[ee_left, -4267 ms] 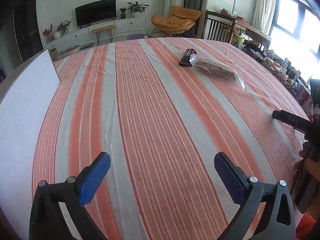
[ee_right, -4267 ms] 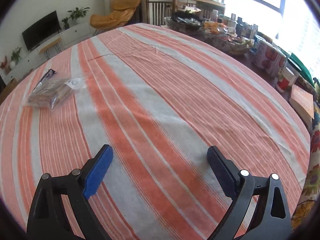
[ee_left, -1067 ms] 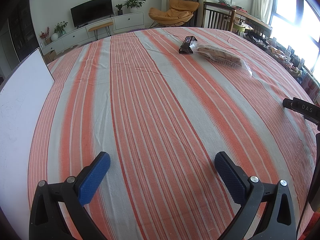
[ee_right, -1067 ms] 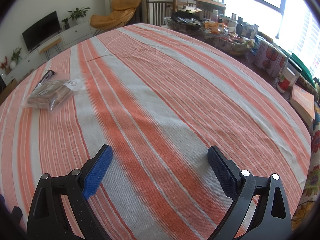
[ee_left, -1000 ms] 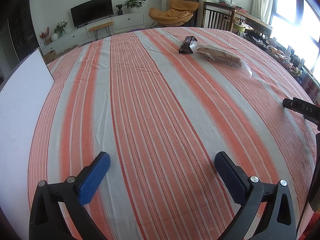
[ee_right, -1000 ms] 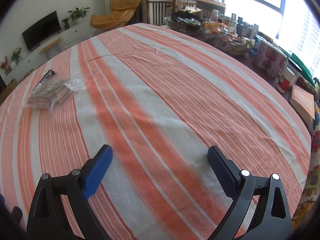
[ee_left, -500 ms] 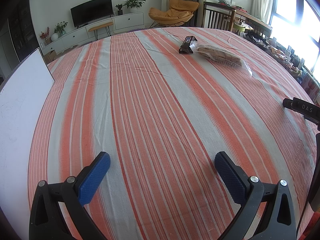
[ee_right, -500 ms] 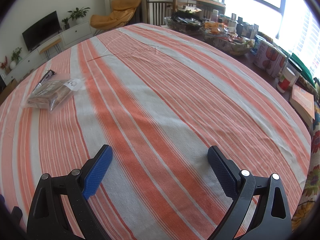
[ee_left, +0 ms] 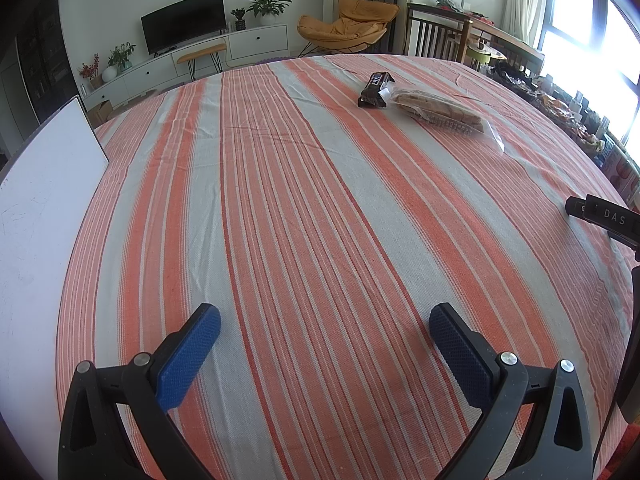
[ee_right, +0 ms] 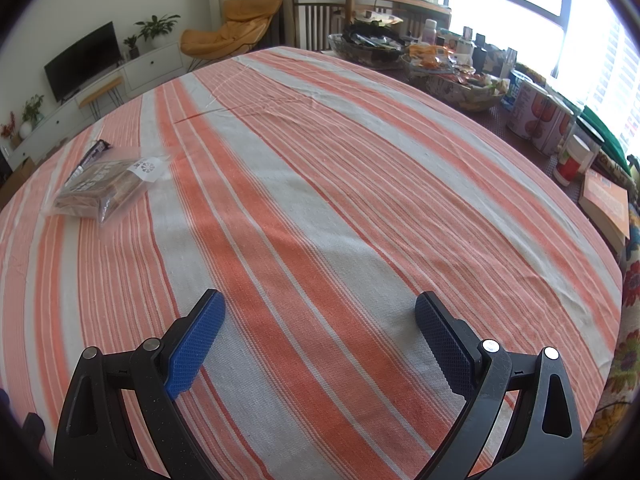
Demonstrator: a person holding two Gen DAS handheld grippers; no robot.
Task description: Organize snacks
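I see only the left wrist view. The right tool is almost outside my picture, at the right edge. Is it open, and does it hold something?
Observer: The right tool is open, with its fingers wide apart. Nothing is between them. Only the striped cloth shows below.
Operator: Thank you. Does the clear snack bag have any mark that I cannot see?
Observer: Yes. The clear snack bag has a white label with a round logo on its loose flap.
Operator: What is beyond the cloth on the right side?
Observer: An orange book lies there, just past the edge of the cloth.
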